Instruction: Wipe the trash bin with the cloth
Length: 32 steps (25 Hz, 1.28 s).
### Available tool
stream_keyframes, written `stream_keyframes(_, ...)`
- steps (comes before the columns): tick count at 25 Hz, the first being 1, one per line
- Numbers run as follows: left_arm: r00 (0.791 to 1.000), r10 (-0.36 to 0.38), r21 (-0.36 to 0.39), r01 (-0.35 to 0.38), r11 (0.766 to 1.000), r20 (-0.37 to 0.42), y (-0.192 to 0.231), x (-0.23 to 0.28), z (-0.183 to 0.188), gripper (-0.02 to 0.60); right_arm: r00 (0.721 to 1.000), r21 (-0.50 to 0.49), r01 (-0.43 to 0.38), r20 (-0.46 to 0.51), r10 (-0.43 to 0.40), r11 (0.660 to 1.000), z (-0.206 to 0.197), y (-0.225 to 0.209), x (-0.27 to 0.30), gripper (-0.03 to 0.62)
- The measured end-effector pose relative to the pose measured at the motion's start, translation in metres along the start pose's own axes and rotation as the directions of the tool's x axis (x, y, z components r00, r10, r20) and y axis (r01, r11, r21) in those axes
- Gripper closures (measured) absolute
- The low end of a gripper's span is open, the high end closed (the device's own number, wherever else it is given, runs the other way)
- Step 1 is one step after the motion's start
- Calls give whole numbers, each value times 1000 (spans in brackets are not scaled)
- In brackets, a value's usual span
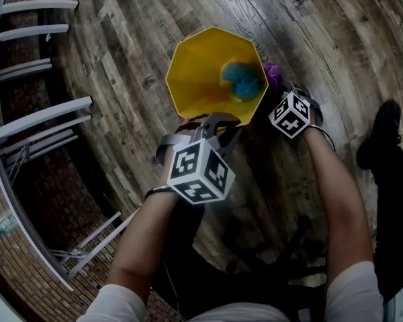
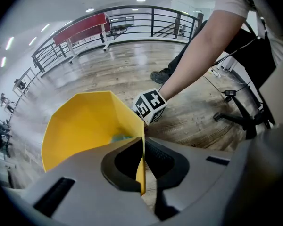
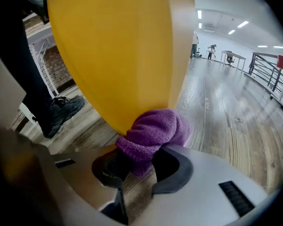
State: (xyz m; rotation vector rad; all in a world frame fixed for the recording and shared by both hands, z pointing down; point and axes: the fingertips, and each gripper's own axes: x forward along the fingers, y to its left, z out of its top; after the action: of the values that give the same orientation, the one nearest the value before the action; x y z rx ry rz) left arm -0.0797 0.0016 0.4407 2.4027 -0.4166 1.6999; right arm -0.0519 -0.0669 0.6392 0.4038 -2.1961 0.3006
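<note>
I see the trash bin point(image 1: 201, 72) standing upright: bright yellow, thin-walled, with a many-sided open mouth and walls that flare towards the rim. My left gripper point(image 2: 142, 159) pinches its near rim wall. The cloth point(image 3: 153, 133), a purple knitted bunch, sits clamped in my right gripper point(image 3: 137, 166) and presses against the bin's outer wall on its right side.

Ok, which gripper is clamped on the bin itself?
The left gripper, shut on the rim of the yellow trash bin; the right gripper holds the purple cloth against its outside.
</note>
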Motion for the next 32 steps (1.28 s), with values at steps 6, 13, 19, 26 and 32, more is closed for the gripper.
stream_keyframes(6,1000,-2,-8,2,1000,6,0,-1,0,568,995,-43,-21,-103,16,999,-19,1,24,487)
stream_keyframes(13,1000,-2,-20,2,1000,5,0,-2,-2,568,988,-104,-59,-151,43,993,-21,-3,35,487)
stream_keyframes(19,1000,4,-22,-4,1000,3,2,0,-3,568,995,-50,-13,-98,8,999,-13,-8,14,487)
stream_keyframes(26,1000,2,-64,-2,998,7,2,0,-6,566,994,42,64,86,-67,997,17,-16,-54,487)
stream_keyframes(32,1000,5,-96,-3,995,21,4,4,4,568,969,50,109,216,-117,993,48,-12,-115,487)
